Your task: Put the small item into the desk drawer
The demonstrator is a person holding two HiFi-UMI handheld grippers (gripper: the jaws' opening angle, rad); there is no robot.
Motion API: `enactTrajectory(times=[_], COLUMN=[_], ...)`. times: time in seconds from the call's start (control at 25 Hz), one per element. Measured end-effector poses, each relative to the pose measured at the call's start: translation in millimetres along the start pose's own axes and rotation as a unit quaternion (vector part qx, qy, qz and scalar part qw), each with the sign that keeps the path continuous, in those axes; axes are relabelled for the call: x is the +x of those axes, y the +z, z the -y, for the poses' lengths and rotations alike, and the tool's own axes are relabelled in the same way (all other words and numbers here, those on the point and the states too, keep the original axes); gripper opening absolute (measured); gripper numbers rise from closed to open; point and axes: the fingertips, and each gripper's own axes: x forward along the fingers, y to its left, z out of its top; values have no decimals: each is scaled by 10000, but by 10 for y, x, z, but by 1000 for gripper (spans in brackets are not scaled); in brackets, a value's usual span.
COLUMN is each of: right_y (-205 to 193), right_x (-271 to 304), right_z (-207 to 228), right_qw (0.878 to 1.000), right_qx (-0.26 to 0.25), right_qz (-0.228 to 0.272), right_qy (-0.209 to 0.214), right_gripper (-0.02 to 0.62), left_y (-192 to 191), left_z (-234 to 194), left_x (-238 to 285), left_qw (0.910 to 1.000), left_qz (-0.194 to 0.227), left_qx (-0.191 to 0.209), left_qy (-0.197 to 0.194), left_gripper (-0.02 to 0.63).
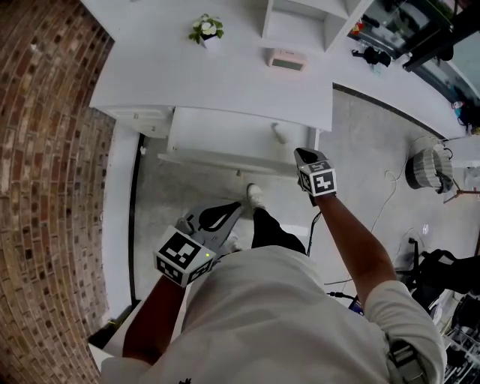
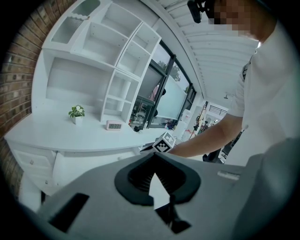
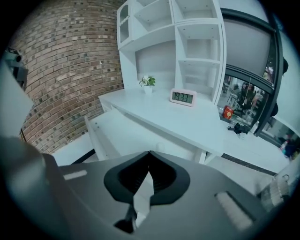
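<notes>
The white desk (image 1: 150, 82) has its drawer (image 1: 225, 159) pulled out. A small white item (image 1: 279, 133) lies inside it, near the right end. My right gripper (image 1: 301, 154) hovers over the drawer's front right corner, just in front of the item. Its jaws are shut and nothing is between them; in the right gripper view the tips (image 3: 149, 153) meet above the drawer (image 3: 117, 131). My left gripper (image 1: 236, 208) hangs lower, in front of the drawer and close to my body, also shut and empty. The left gripper view has its tips (image 2: 153, 155) pointing at the desk.
A potted plant (image 1: 206, 28) and a digital clock (image 1: 286, 58) stand on the desktop, with a white shelf unit (image 1: 300, 19) behind them. A brick wall (image 1: 45, 187) runs along the left. My shoe (image 1: 256, 196) is under the drawer front. A fan (image 1: 431, 169) and cables lie at the right.
</notes>
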Motion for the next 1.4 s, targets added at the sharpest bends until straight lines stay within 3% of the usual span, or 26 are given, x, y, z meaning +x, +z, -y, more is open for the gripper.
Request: enactTrajectory(times=[0.56, 1.4], right_y=[-79, -114], right_x=[-946, -2159], right_z=[-709, -1592], right_qw=[9972, 9832], right_qx=[-124, -561], right_qz=[460, 1102], right_qy=[578, 1345], right_gripper=[12, 12], left_y=[-256, -496], left_z=[235, 580], left_x=[-350, -656], left_qw=[9999, 9997], left_qz=[24, 136], left_qx=[131, 94], left_qy=[7, 155], left_gripper=[6, 6])
